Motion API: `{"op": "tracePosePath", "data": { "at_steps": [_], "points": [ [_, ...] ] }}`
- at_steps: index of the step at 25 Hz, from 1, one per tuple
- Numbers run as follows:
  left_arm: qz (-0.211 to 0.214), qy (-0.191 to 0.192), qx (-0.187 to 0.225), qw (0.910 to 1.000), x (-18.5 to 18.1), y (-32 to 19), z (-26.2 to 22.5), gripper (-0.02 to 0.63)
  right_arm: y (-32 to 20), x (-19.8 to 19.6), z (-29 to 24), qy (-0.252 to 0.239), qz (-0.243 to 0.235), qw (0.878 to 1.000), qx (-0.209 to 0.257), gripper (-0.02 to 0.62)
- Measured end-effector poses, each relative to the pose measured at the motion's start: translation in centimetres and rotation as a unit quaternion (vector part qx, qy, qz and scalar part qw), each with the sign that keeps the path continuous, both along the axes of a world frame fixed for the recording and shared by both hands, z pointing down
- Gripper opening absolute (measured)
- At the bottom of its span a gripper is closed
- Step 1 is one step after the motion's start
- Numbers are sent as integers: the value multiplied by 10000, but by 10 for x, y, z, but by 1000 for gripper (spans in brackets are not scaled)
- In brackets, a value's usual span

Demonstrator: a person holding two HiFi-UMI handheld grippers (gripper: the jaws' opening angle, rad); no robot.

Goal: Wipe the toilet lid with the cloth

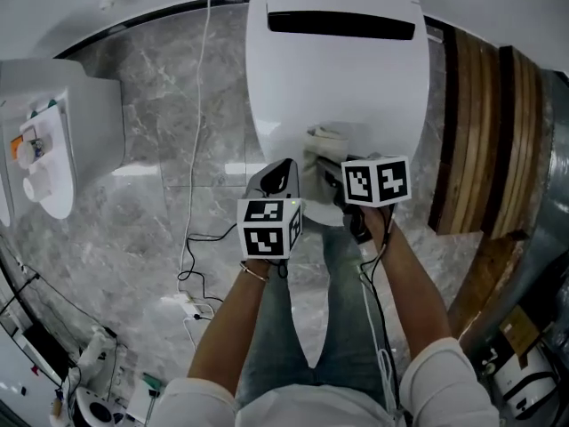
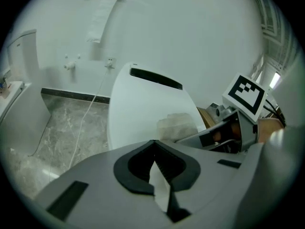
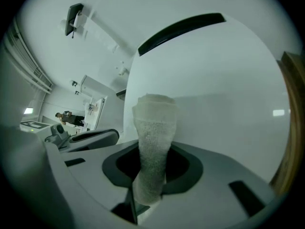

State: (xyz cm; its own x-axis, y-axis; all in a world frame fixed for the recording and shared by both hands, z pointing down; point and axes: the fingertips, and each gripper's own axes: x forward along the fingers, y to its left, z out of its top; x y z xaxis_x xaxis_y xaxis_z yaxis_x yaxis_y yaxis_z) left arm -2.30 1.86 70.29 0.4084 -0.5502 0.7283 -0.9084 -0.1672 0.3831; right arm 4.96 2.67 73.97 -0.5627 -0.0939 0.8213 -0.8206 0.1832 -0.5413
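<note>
Marble floor with a white toilet at top centre. The toilet lid is closed and the person stands right at its front edge. Step in hand, as I read it: wiping the near part of the lid, with most of the surface toward the dark slot at the back not yet covered. The right gripper does the work. In the right gripper view its fingers are pinching the cloth, which sticks out as a rolled, bunched strip toward the lid. In the head view the cloth lies on the lid near the front, slightly left of the lid's middle. The left gripper sits just beside it at the front rim, fingers pressed together with nothing held, so it looks idle. Next move probably calls for keeping the cloth pressed down and sweeping it across and back over the bare lid. The bunched roll gives a small contact patch, so many passes are needed. Hard to tell: whether the cloth tip is pressed onto the lid or only resting on it, since no view shows the underside. The lid's front rim is hidden under both grippers in the head view, and the bowl below cannot be seen. The white fixture at left is cut off and unclear. The left gripper view shows only a pale lump of cloth past the fingers.
</note>
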Motion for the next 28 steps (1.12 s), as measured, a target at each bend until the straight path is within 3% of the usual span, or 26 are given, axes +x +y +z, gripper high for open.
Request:
{"op": "tracePosePath", "data": {
  "at_steps": [9,14,18,21,28],
  "points": [
    [747,273,-232,9966,168,10,11,12,4,178,7,409,600,9974,-33,97],
    [1004,324,-290,9940,212,17,14,12,9,218,9,432,951,9945,-14,97],
    [1046,218,-247,9940,202,22,11,12,12,217,4,450,1055,9934,67,97],
    [867,105,-223,9959,166,29,9,12,18,194,-5,294,1022,9943,86,97],
    [-41,-67,-484,9988,42,55,11,12,58,67,-9,-97,247,9995,-158,97]
  ]
}}
